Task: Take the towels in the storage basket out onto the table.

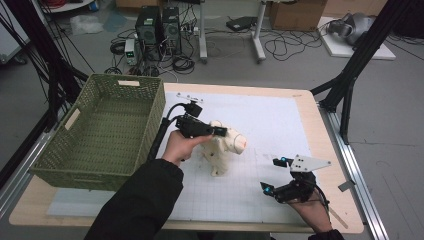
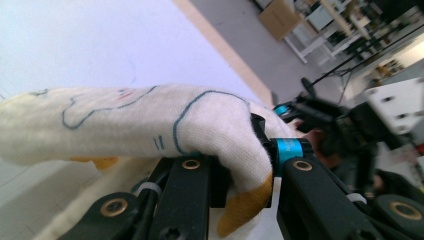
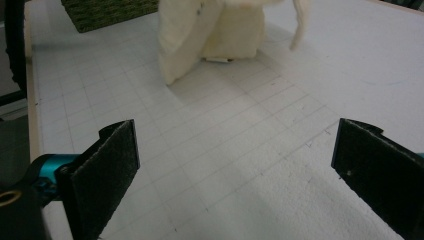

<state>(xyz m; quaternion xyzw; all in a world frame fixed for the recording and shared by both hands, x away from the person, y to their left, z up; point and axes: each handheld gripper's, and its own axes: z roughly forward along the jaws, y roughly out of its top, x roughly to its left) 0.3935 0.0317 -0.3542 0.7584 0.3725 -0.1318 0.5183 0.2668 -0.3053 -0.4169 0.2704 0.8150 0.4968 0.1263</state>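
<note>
Now left gripper point(image 1: 216, 131) jaws clamp the plush toy point(image 1: 225, 150) (cream); right gripper point(image 1: 274, 175) jaws gape empty.

In the right gripper view the top edge cuts off the upper part of the cream plush toy point(image 3: 215, 35), and the green basket point(image 3: 107, 10) shows only as a corner. In the left gripper view the far tongs point(image 2: 305, 112) are blurred, and the toy's point(image 2: 150, 125) left end runs past the edge.

You've got one plush toy point(image 1: 223, 145), one green basket point(image 1: 107, 131), two grippers: left point(image 1: 212, 131), right point(image 1: 276, 175).
</note>
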